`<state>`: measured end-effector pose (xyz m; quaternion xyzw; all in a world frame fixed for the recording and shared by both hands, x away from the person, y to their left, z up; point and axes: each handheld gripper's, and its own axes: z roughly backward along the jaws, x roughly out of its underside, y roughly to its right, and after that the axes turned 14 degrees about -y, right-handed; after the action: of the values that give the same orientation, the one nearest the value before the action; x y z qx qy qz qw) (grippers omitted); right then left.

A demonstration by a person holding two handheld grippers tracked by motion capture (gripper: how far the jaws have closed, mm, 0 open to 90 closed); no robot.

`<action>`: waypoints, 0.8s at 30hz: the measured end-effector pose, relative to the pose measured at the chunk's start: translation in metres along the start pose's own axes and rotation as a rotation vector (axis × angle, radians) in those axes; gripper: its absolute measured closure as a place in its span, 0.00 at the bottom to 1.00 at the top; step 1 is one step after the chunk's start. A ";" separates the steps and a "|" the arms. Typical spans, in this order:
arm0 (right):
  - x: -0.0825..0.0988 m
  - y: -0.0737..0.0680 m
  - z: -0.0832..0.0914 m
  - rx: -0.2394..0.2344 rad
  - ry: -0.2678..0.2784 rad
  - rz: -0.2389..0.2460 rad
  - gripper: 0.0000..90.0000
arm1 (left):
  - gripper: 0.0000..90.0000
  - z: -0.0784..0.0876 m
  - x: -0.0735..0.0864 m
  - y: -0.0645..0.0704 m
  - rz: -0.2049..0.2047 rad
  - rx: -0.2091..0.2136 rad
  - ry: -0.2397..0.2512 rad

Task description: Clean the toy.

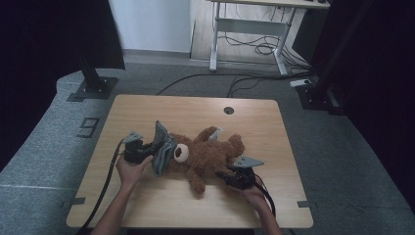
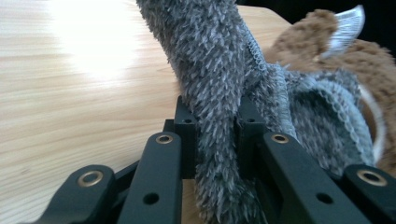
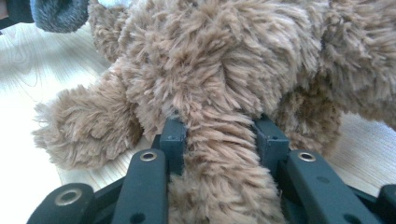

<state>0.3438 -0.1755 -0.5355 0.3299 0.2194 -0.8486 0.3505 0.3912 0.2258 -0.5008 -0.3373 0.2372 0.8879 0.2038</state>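
A brown teddy bear (image 1: 208,154) lies on its back across the middle of the wooden table (image 1: 147,112), its head toward the left. A grey fleece garment (image 1: 162,147) covers the bear's head, with only the white muzzle showing. My left gripper (image 1: 147,151) is shut on an edge of this grey garment (image 2: 215,140), whose fabric is pinched between the jaws. On the right, my right gripper (image 1: 230,175) is shut on one of the bear's legs (image 3: 219,158), with fur bulging between the jaws. The bear (image 2: 336,51) carries a white tag (image 2: 348,21).
A round cable hole (image 1: 228,110) sits in the table's far edge. Beyond the table stand a white desk frame (image 1: 244,34) and loose floor cables (image 1: 254,49). Black stands (image 1: 90,81) rise at both far corners. Each gripper trails a black cable off the near edge.
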 end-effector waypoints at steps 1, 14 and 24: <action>0.000 0.001 0.000 -0.004 0.000 -0.003 0.71 | 0.84 0.002 0.007 -0.011 0.026 -0.022 -0.011; 0.002 0.003 0.001 -0.014 0.004 -0.016 0.71 | 0.85 0.005 0.006 -0.019 0.022 0.004 0.005; 0.002 0.003 0.000 -0.017 0.006 -0.019 0.71 | 0.84 -0.016 -0.028 0.000 -0.084 -0.048 -0.048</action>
<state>0.3452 -0.1783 -0.5370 0.3275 0.2306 -0.8491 0.3444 0.4186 0.2107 -0.4917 -0.3302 0.1963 0.8919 0.2386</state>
